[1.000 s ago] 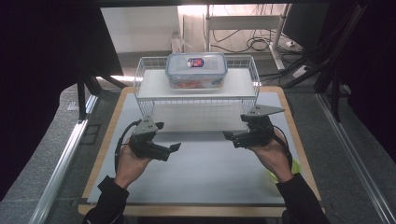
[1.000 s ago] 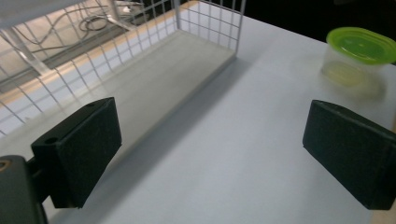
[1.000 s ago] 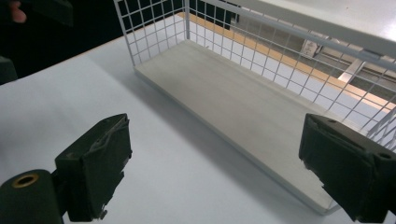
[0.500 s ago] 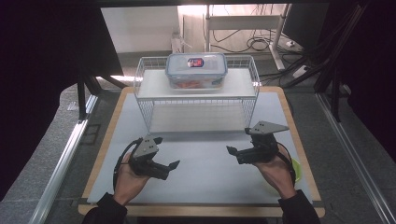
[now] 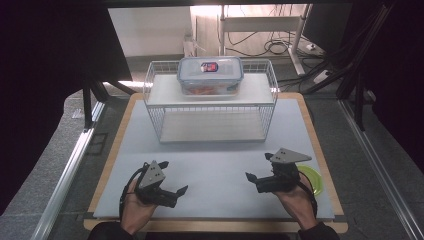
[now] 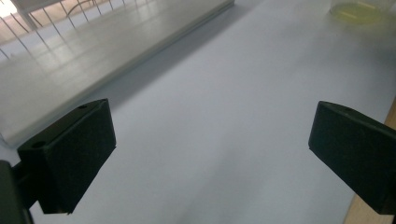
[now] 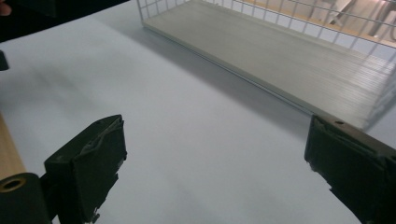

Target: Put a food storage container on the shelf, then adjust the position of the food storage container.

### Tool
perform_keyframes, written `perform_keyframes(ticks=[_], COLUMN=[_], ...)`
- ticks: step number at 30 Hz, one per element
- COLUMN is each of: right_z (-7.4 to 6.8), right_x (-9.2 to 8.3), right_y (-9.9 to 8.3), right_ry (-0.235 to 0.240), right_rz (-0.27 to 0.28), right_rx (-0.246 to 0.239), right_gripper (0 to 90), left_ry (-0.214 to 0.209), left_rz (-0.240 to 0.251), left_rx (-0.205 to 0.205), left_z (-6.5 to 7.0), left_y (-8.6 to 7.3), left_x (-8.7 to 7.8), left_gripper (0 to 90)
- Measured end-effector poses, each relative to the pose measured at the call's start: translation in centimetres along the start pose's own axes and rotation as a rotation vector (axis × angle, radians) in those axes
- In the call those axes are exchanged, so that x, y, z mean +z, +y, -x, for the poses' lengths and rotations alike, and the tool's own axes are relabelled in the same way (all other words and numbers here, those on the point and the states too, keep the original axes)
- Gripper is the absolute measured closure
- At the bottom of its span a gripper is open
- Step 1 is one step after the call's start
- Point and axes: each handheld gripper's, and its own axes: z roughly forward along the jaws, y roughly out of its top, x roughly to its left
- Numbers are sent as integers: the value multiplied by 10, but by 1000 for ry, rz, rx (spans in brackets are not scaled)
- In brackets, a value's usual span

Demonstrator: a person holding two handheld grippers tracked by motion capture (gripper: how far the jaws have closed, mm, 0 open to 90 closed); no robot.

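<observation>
A clear lidded food container [image 5: 210, 75] with a red label sits on the top shelf of a white wire rack [image 5: 210, 102] at the back of the table. My left gripper [image 5: 181, 190] rests low at the front left, jaws wide apart with only bare mat between them [image 6: 210, 154]. At the front right my right gripper [image 5: 250, 178] is also open and holds nothing [image 7: 212, 154]. Both point inward toward each other. The rack's lower shelf [image 7: 280, 60] lies ahead of the right gripper's jaws.
A light grey mat [image 5: 215, 165] covers the wooden table. A yellow-green dish [image 5: 311, 178] lies by the right hand, also seen as the dish [image 6: 359, 9] in the left gripper view. Cables and furniture legs stand beyond the table's far edge.
Both grippers have drawn back from just in front of the rack toward the table's front edge, staying open. The container and rack have not moved.
</observation>
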Motion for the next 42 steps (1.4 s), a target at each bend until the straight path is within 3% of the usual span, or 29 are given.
perform_keyframes(ticks=[4,9,19,21,28,35,38,42], right_z=[1,4,6,8,16,36,45,56], right_x=[-3,-8,-15,-17,-30,-52,-63,-80], right_y=[-12,-29,-32,-34,-35,-40,-44,-51], right_ry=[-34,-69,-96,-114,-126,-220,-261,-329], right_rz=[-19,-33,-44,-54,-93,-132,-129,-114], right_rx=[-6,28,57,70,85,139,160,202], right_gripper=[40,40,6,77,457,826,897,900], left_ry=[-6,-15,18,22,33,34,35,42], left_rz=[-9,-20,-12,-8,-20,-24,-27,-30], left_rx=[-21,-33,-15,-16,-7,-3,-4,-3], left_z=[3,4,2,1,0,0,0,0], left_y=[-9,-17,-19,-19,-20,-20,-20,-21], left_x=[0,3,1,0,0,1,1,1], left_gripper=[6,6,11,13,18,23,23,26])
